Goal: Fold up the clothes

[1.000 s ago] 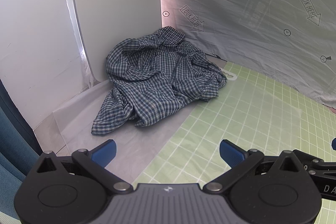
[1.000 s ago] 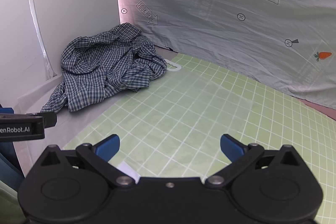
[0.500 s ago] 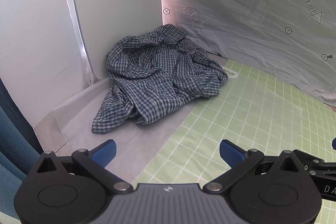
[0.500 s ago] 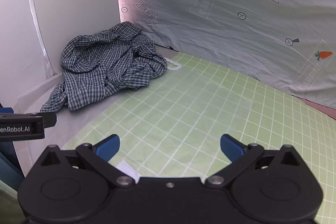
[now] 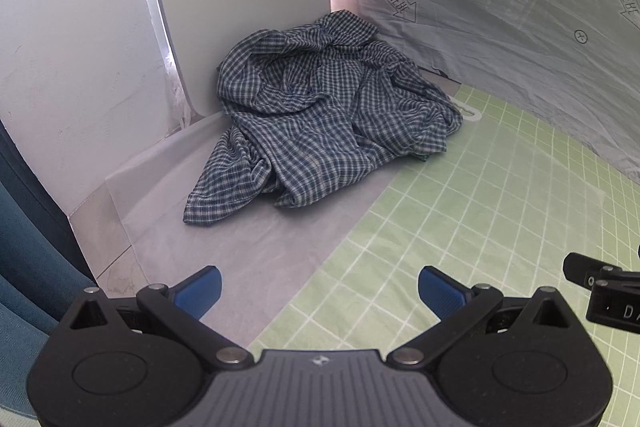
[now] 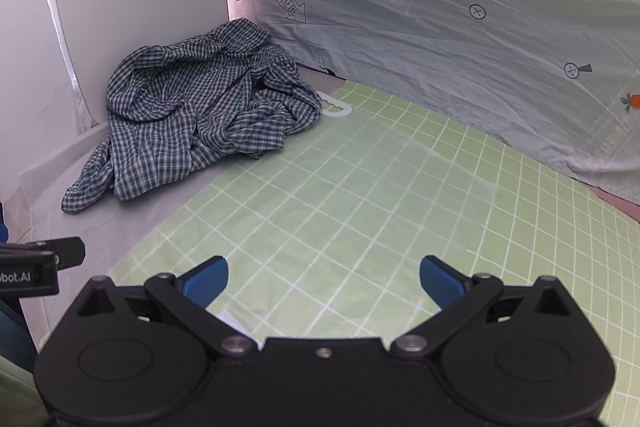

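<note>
Against the white corner panels the crumpled checked shirt sits untouched on the surface, and I've nudged both sets of fingers, wide apart and empty, slightly closer, so folding hasn't begun.

green grid mat below a carrot-printed sheet.

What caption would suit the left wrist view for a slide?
Open left gripper faces a crumpled blue checked shirt heaped in the corner, beside a green grid mat.
</note>
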Demonstrator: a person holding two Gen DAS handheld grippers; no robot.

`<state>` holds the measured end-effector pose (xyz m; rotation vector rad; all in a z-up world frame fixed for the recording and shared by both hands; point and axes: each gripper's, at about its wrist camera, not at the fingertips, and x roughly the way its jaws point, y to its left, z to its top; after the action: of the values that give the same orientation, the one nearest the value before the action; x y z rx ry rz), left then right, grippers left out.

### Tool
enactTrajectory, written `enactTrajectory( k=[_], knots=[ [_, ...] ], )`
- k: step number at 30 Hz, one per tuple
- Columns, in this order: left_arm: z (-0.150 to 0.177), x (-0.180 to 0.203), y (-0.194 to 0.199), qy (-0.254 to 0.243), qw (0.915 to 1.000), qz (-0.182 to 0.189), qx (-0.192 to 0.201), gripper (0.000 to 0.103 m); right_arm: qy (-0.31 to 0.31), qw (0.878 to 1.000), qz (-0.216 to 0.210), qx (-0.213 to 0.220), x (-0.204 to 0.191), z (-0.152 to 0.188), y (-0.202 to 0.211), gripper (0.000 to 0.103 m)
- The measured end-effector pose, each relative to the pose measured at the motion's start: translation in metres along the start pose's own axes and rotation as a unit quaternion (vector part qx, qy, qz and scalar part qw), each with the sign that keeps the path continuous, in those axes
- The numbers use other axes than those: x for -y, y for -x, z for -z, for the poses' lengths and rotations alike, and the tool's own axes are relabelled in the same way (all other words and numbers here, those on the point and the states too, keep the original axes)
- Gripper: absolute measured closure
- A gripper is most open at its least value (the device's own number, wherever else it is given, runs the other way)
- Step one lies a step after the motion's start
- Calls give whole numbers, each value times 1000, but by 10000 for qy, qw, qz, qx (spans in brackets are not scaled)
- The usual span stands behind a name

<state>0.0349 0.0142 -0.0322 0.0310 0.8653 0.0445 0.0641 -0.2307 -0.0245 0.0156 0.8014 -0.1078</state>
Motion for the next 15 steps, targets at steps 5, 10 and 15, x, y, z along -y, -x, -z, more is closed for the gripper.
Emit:
enactTrajectory(
  k=[5,10,15],
  knots=[
    [-29,-13,-44,298,9992,-205,-191,0,34,10000,5,-22,-4,-29,-44,0],
    [-63,-21,-97,501,9973,-374,-374,1,71,9999,3,-77,-15,-62,-106,0],
    [-86,-27,-147,690,9952,-396,-565,22,-123,9994,-229,-216,-36,-95,-168,6]
  ],
)
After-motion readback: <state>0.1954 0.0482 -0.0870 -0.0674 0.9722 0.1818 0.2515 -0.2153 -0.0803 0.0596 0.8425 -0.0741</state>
